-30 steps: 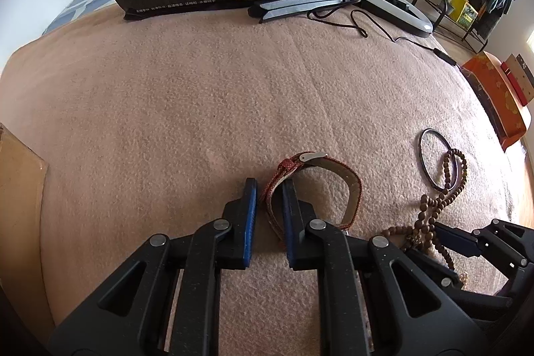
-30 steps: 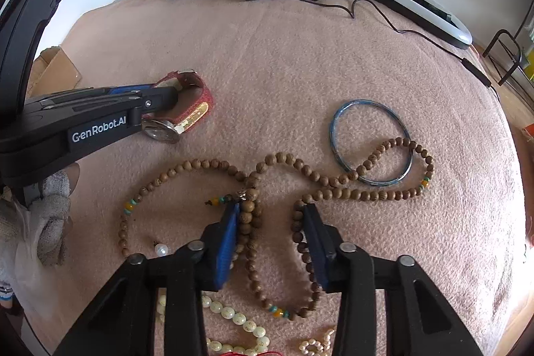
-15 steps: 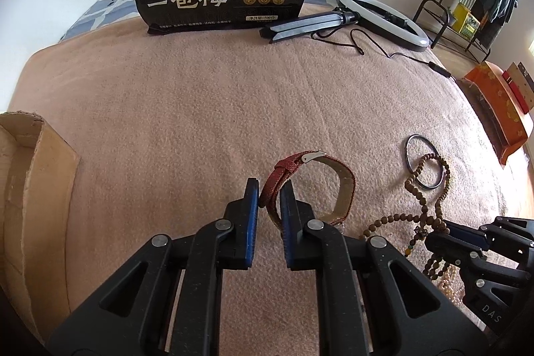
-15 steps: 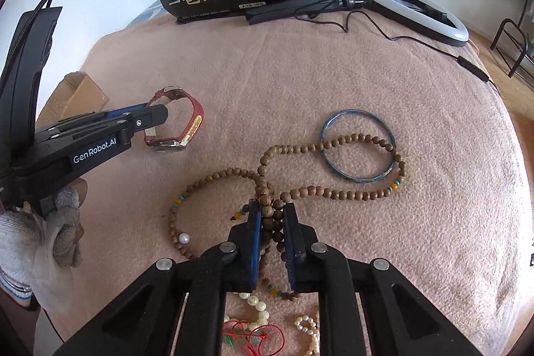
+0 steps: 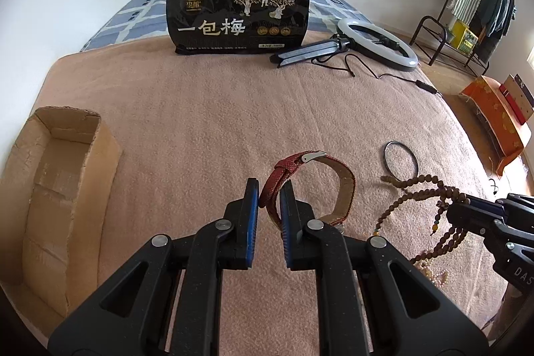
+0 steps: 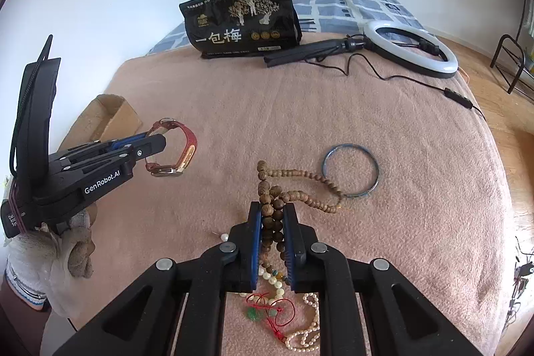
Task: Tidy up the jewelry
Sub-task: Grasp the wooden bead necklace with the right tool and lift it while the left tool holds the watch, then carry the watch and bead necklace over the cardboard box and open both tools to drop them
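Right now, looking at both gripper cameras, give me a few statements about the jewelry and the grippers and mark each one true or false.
1. The left gripper is shut on the red-strapped watch. True.
2. The right gripper is open with nothing in it. False: it is shut on the wooden bead necklace.
3. The blue bangle lies on the blanket. True.
4. The cardboard box holds the pearl strand. False: the pearl strand lies on the blanket; no jewelry shows in the box.
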`<state>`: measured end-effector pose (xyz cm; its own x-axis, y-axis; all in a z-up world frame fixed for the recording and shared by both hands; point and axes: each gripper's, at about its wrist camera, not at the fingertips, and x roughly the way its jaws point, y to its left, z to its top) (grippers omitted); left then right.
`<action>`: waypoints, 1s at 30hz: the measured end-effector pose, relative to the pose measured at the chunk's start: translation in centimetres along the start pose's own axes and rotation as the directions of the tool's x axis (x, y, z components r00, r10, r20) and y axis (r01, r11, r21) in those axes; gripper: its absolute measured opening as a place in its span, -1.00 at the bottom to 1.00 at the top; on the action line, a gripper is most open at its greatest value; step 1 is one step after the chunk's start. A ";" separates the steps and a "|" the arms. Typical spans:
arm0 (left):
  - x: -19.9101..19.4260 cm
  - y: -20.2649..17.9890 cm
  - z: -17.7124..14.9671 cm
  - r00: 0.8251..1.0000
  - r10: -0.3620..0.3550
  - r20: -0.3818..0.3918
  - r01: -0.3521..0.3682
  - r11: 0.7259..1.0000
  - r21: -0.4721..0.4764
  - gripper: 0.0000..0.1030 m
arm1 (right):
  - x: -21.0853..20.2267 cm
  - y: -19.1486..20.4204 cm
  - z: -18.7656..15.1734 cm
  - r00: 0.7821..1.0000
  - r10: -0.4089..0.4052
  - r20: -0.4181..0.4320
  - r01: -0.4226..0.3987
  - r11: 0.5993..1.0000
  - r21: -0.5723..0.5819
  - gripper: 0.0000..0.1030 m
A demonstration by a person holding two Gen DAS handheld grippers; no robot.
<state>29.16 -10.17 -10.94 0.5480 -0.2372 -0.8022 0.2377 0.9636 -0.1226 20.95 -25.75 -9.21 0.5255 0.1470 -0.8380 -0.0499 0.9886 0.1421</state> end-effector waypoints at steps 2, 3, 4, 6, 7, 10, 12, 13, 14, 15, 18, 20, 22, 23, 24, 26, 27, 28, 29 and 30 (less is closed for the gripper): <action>-1.1 0.3 -0.1 1.000 -0.001 0.012 0.001 1.000 -0.004 -0.79 | -1.0 0.5 0.1 1.000 0.007 0.015 -0.007 1.000 -0.004 -0.80; -1.7 0.6 -0.2 1.000 0.001 0.017 -0.001 1.000 -0.006 -0.79 | -1.5 0.7 0.2 1.000 0.009 0.023 -0.008 1.000 -0.008 -0.80; -2.3 0.8 -0.2 1.000 0.005 0.023 -0.005 1.000 -0.009 -0.79 | -1.9 0.9 0.2 1.000 0.009 0.030 -0.009 1.000 -0.013 -0.80; -3.4 1.3 -0.3 0.999 0.008 0.036 -0.007 1.000 -0.018 -0.79 | -2.8 1.5 0.4 0.999 0.012 0.045 -0.011 1.000 -0.022 -0.80; -4.1 1.7 -0.4 0.999 0.010 0.043 -0.009 1.000 -0.024 -0.79 | -3.2 1.8 0.5 0.999 0.015 0.051 -0.013 1.000 -0.026 -0.80; -6.0 2.7 -0.7 0.997 0.023 0.074 -0.020 0.999 -0.039 -0.79 | -4.4 2.8 1.0 0.997 0.020 0.073 -0.016 0.999 -0.045 -0.80; -7.2 3.4 -0.9 0.995 0.033 0.092 -0.029 0.998 -0.048 -0.79 | -5.2 3.7 1.2 0.996 0.022 0.091 -0.016 0.998 -0.062 -0.80; -7.8 3.7 -1.0 0.994 0.038 0.102 -0.033 0.998 -0.051 -0.79 | -5.6 4.1 1.3 0.995 0.024 0.098 -0.018 0.997 -0.070 -0.80; -8.3 4.1 -1.1 0.993 0.042 0.110 -0.036 0.998 -0.055 -0.79 | -5.9 4.6 1.4 0.994 0.029 0.105 -0.021 0.997 -0.079 -0.80; -8.9 4.5 -1.2 0.992 0.045 0.116 -0.038 0.997 -0.061 -0.79 | -6.3 5.1 1.5 0.993 0.035 0.111 -0.025 0.996 -0.086 -0.80; -10.3 5.6 -1.7 0.990 0.056 0.127 -0.047 0.996 -0.071 -0.79 | -6.9 6.7 1.9 0.991 0.049 0.128 -0.035 0.993 -0.112 -0.80; -11.2 6.3 -2.0 0.989 0.066 0.132 -0.057 0.996 -0.071 -0.79 | -7.1 7.9 2.1 0.989 0.061 0.136 -0.043 0.990 -0.133 -0.80; -12.1 7.3 -2.4 0.988 0.069 0.138 -0.058 0.995 -0.087 -0.79 | -7.2 9.1 2.4 0.987 0.077 0.141 -0.055 0.987 -0.151 -0.80; -12.5 7.8 -2.5 0.987 0.072 0.140 -0.059 0.994 -0.094 -0.79 | -7.2 9.6 2.6 0.986 0.086 0.142 -0.063 0.985 -0.159 -0.80; -12.9 8.4 -2.7 0.986 0.079 0.144 -0.064 0.993 -0.100 -0.79 | -7.1 10.3 2.7 0.985 0.096 0.143 -0.071 0.983 -0.167 -0.80; -13.7 9.4 -3.2 0.984 0.095 0.149 -0.079 0.991 -0.112 -0.79 | -7.0 11.3 3.0 0.983 0.113 0.144 -0.086 0.980 -0.181 -0.80; -14.0 10.1 -3.4 0.984 0.101 0.150 -0.084 0.989 -0.118 -0.79 | -6.9 12.0 3.3 0.982 0.122 0.143 -0.094 0.978 -0.188 -0.80; -14.3 10.7 -3.6 0.983 0.109 0.150 -0.091 0.988 -0.125 -0.79 | -6.8 12.5 3.5 0.981 0.130 0.144 -0.101 0.976 -0.194 -0.80; -14.5 11.4 -3.8 0.982 0.119 0.149 -0.100 0.986 -0.132 -0.79 | -6.7 13.0 3.7 0.980 0.137 0.144 -0.106 0.974 -0.201 -0.80; -14.8 12.0 -4.1 0.980 0.130 0.149 -0.109 0.984 -0.140 -0.79 | -6.5 13.6 4.0 0.979 0.143 0.145 -0.111 0.972 -0.208 -0.80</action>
<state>20.61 5.44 -2.98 0.6874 -0.1257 -0.7153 0.0618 0.9915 -0.1149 20.20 -13.42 0.30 0.6303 0.2804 -0.7240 -0.2832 0.9513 0.1219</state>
